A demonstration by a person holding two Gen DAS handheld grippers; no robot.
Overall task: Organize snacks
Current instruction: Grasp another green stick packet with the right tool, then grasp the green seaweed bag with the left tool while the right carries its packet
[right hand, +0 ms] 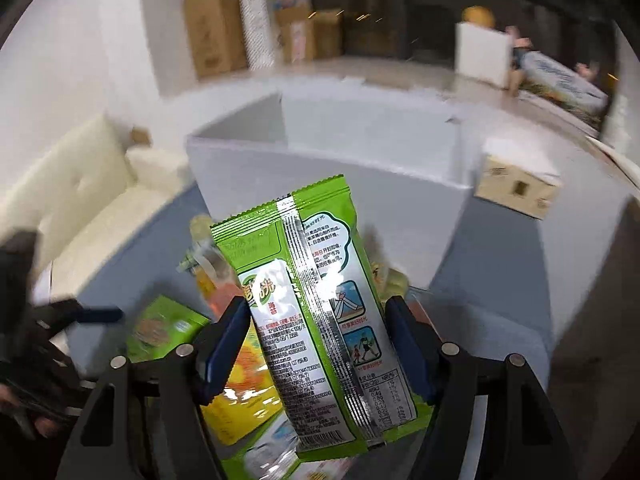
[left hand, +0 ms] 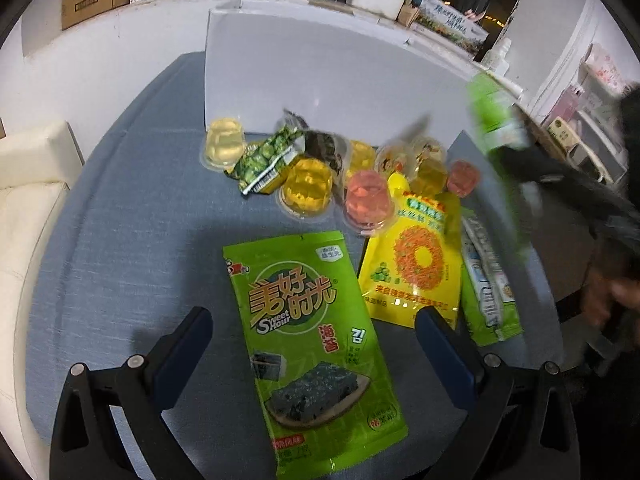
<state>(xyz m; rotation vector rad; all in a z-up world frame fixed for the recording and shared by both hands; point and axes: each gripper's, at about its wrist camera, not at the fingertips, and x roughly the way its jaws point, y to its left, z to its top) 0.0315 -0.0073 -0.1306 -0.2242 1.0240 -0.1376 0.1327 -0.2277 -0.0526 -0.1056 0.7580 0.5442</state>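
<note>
Right gripper (right hand: 316,344) raised above the surface (left hand: 132,240), fingers (right hand: 224,340) clamped on the sides of a green seaweed packet (right hand: 316,320), back face and silver seam toward the camera, top edge tilted toward the white box (right hand: 320,176). Blurred in the left wrist view, same packet (left hand: 492,120) up in the air to the right of the white box (left hand: 312,76).

Left gripper (left hand: 316,344) hovering over a second green seaweed bag (left hand: 312,344), fingers (left hand: 188,344) spread wide on either side of it, not touching. Bag flat on the blue-grey cloth of the surface, front face up, well in front of the white box.

Just right of that bag: a yellow snack pouch (left hand: 416,268), and beyond it a green and white packet (left hand: 484,284) partly tucked under the pouch's edge. Between the bags and the white box: a huddle of jelly cups, one pale yellow (left hand: 224,142) nearest the box, an amber one (left hand: 306,192), a pink one (left hand: 368,200), more behind, blurred. Small packet of green peas (left hand: 266,160) lying among the cups, just in front of the box.

White box open at the top, standing at the far edge of the surface.
</note>
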